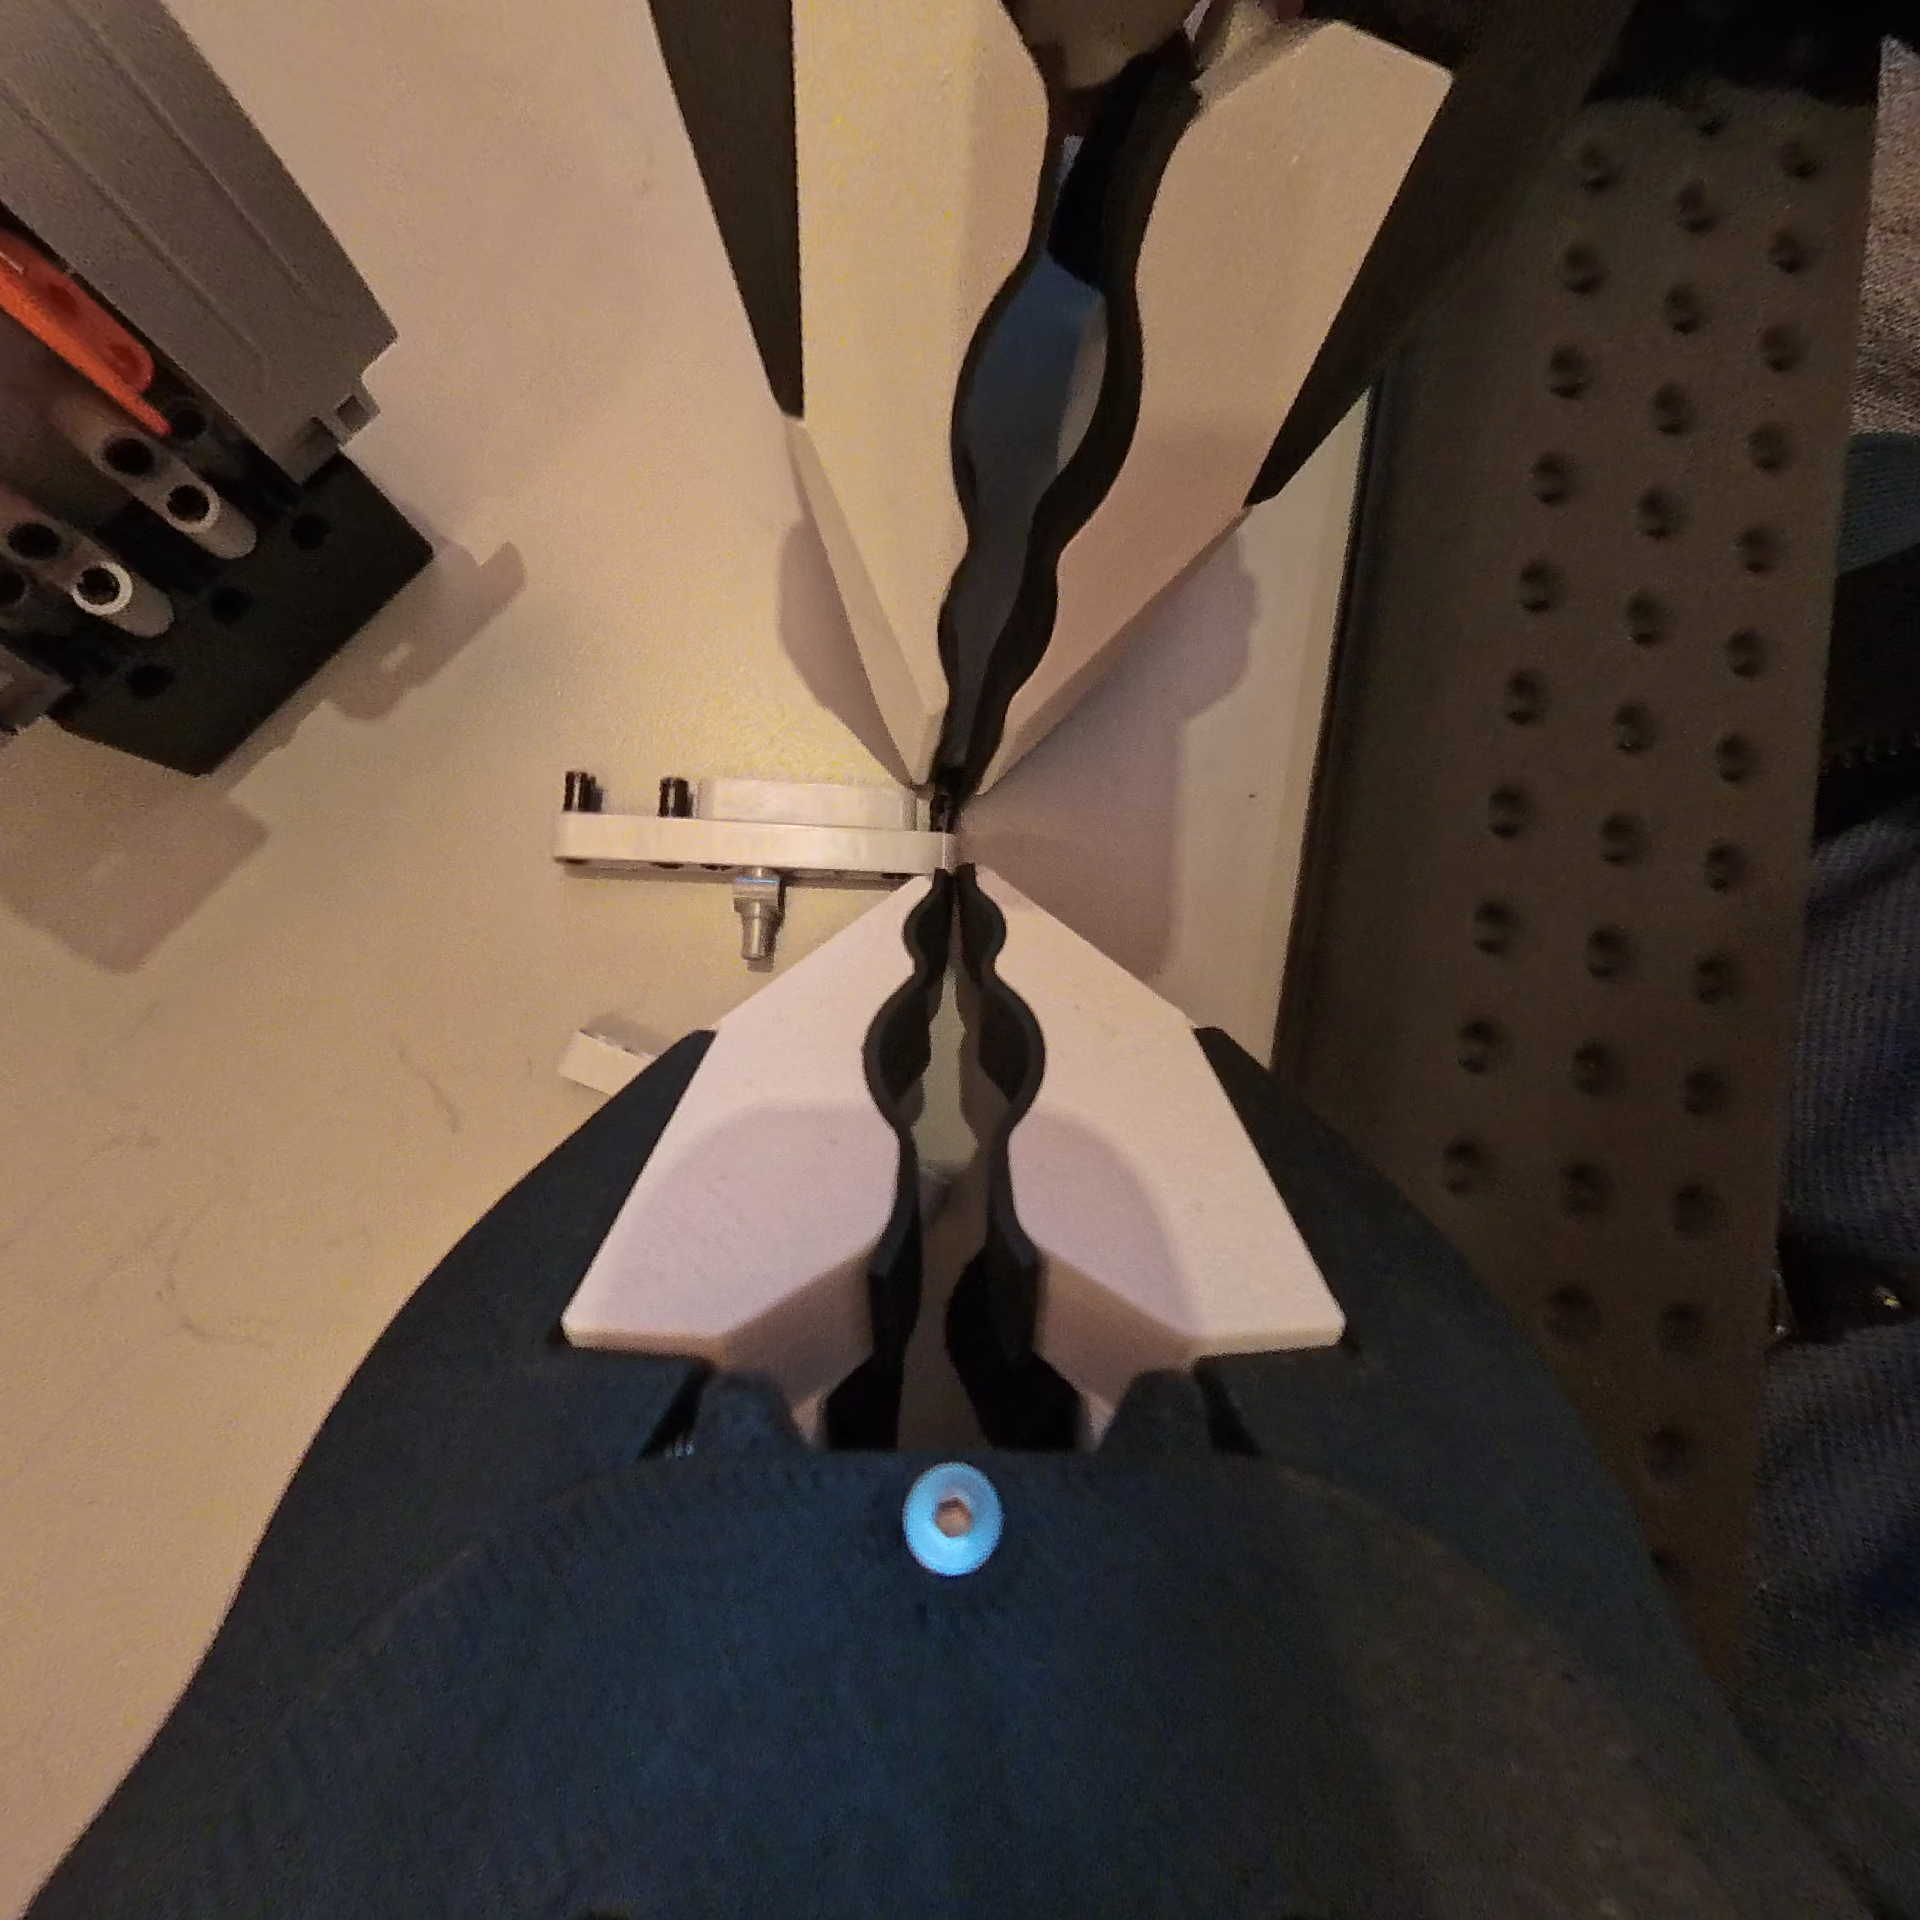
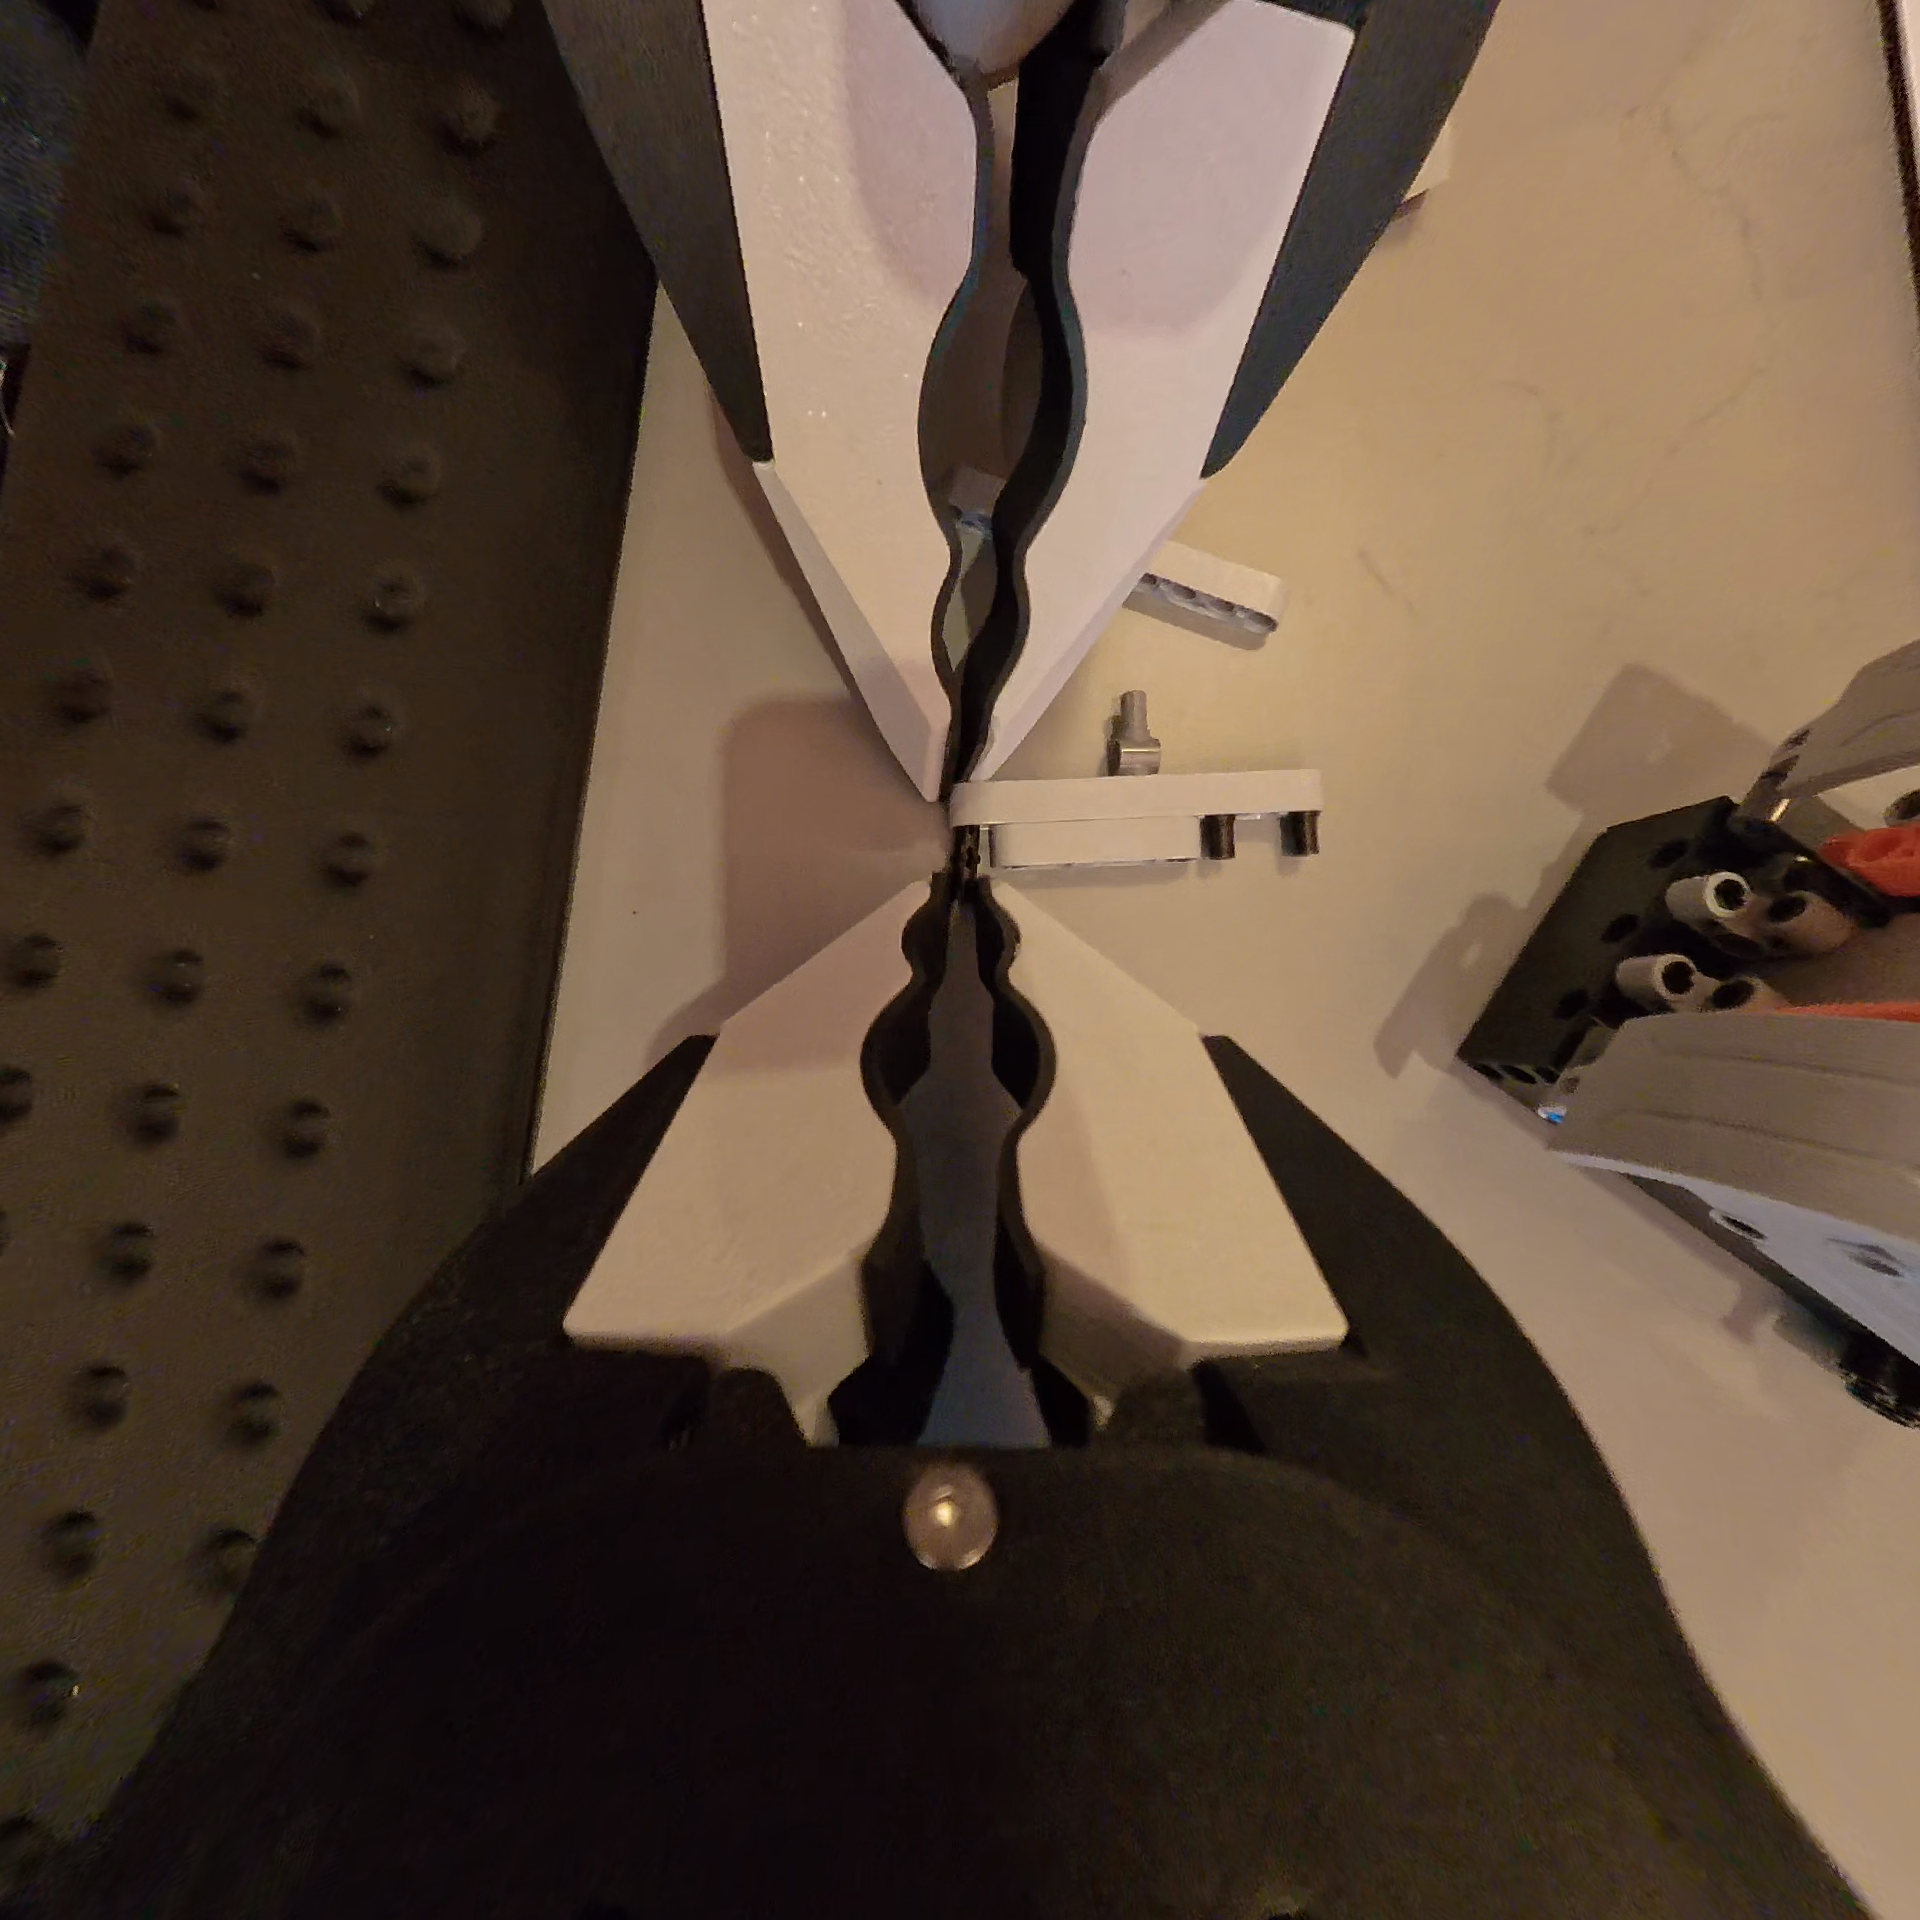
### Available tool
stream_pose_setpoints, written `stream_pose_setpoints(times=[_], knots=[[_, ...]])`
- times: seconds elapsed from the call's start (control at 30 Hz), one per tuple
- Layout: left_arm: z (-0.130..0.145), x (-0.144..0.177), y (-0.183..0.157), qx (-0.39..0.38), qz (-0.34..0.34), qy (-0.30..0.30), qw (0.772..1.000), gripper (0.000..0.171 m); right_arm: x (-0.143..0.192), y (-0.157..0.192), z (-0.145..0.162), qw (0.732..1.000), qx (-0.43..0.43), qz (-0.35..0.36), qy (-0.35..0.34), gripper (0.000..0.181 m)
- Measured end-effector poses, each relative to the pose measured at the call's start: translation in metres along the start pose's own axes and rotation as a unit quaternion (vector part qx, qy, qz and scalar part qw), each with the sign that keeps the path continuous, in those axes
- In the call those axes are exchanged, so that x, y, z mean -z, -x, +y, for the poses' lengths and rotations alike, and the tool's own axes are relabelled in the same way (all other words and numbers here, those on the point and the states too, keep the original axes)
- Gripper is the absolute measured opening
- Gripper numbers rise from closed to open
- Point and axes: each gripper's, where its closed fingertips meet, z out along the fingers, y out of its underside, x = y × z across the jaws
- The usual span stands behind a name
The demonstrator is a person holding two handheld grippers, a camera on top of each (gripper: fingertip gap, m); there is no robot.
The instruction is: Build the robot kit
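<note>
A long white beam (image 1: 727, 842) with black pins (image 1: 582, 792) and a shorter white beam (image 1: 800, 800) stacked on it is held level above the pale table. My left gripper (image 1: 943, 875) comes from below in its own view and is shut on the end of the long beam. My right gripper (image 1: 948, 777) faces it tip to tip. In the right wrist view my right gripper (image 2: 961, 883) is shut on a small black pin (image 2: 971, 847) at that end of the beam (image 2: 1143, 795). The left gripper (image 2: 961, 774) comes in from above.
A grey axle connector (image 1: 753, 914) (image 2: 1132, 743) and a small white beam (image 1: 608, 1055) (image 2: 1210, 603) lie on the table (image 1: 312, 1143). A grey box on a black frame with an orange part (image 1: 156, 436) (image 2: 1714, 997) stands nearby. A dark studded mat (image 1: 1610, 727) (image 2: 260, 727) borders the table. Less than 4 cm separates the two grippers' tips.
</note>
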Motion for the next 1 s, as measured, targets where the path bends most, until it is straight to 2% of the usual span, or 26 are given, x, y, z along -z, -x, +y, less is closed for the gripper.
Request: stream_pose_setpoints(times=[0.47, 0.67, 1.0], knots=[[-0.0010, -0.0003, 0.0001, 0.008, 0.019, -0.001, 1.000, 0.000, -0.0013, -0.0003, -0.0018, 1.000, 0.027, -0.010, 0.005, 0.000], [-0.0011, -0.0004, 0.0001, 0.006, 0.018, 0.000, 1.000, 0.000, -0.0018, 0.0001, -0.0030, 1.000, 0.002, -0.025, -0.003, 0.000], [-0.0014, -0.0010, 0.0006, 0.000, 0.010, -0.002, 1.000, 0.000, 0.0054, -0.0037, 0.0001, 1.000, -0.030, -0.003, -0.007, 0.000]])
